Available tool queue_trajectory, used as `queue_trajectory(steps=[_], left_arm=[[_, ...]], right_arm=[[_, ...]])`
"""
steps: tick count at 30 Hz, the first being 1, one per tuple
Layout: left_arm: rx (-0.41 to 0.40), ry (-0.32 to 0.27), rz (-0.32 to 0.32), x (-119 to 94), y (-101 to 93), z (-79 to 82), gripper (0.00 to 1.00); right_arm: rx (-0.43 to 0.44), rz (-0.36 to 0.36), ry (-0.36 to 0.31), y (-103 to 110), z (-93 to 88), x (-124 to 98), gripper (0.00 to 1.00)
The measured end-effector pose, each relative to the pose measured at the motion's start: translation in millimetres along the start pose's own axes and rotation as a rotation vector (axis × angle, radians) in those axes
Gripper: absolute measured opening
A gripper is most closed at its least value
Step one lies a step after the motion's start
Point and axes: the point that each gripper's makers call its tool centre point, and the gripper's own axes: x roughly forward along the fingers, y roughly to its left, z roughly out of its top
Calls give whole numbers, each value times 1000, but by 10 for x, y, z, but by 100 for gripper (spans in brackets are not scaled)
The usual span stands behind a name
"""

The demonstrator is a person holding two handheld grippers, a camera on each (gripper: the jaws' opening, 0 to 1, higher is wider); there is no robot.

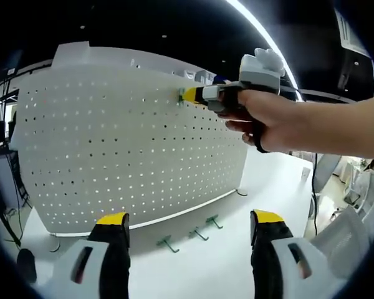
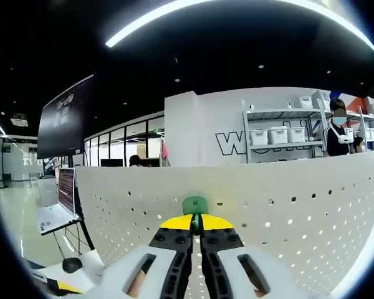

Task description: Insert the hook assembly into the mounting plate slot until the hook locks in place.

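A white perforated mounting plate (image 1: pixel 124 143) stands upright on the white table. In the left gripper view, a hand holds my right gripper (image 1: pixel 187 95) against the plate's upper right part, shut on a green hook (image 1: pixel 182 95). The right gripper view shows that green hook (image 2: pixel 195 205) pinched between the yellow-tipped jaws of my right gripper (image 2: pixel 196 223), its head touching the plate (image 2: pixel 287 212) near the top edge. My left gripper (image 1: pixel 190 219) stands open low in front of the plate, nothing between its jaws. Three more green hooks (image 1: pixel 197 234) lie on the table by the plate's foot.
The white table (image 1: pixel 274 193) runs on to the right of the plate. Behind the plate are shelves with white bins (image 2: pixel 277 135), a person (image 2: pixel 338 134) and a laptop (image 2: pixel 59 208) on a stand. Chairs (image 1: pixel 352 230) stand at the table's right.
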Motion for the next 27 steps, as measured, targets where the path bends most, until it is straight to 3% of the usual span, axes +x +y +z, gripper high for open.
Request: queue_trajectory(steps=[17, 27], left_arm=[[-5, 31, 5, -19, 36, -120, 81], [-2, 50, 2, -52, 31, -196, 81]], right_arm=[[12, -16, 1, 7, -7, 86, 0], [29, -89, -35, 3, -21, 102, 0]])
